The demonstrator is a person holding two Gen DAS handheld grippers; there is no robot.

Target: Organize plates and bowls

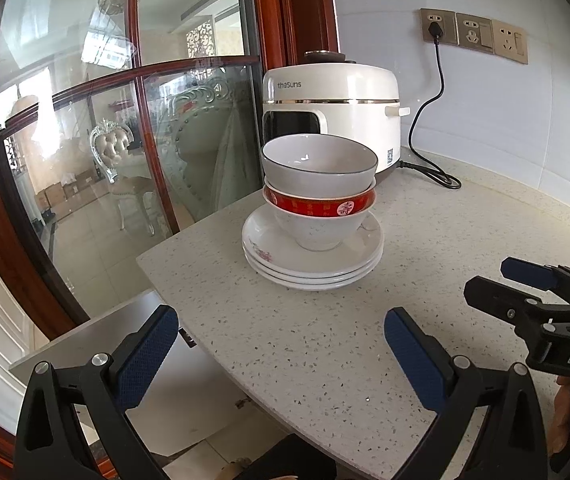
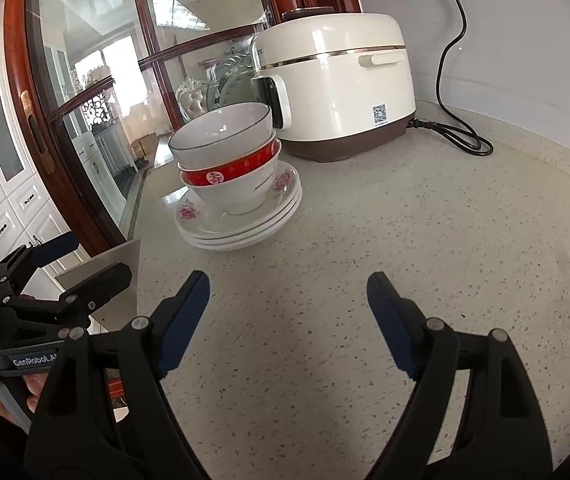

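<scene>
Left wrist | white bowl (image 1: pixel 319 162) in red-band bowl (image 1: pixel 319 216), 3 plates (image 1: pixel 313 258) | both claws apart

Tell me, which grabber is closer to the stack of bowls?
Hard to call; perhaps the right. The right gripper sits in front of the bowl stack, jaws open. The left gripper waits similarly back, also open.
</scene>
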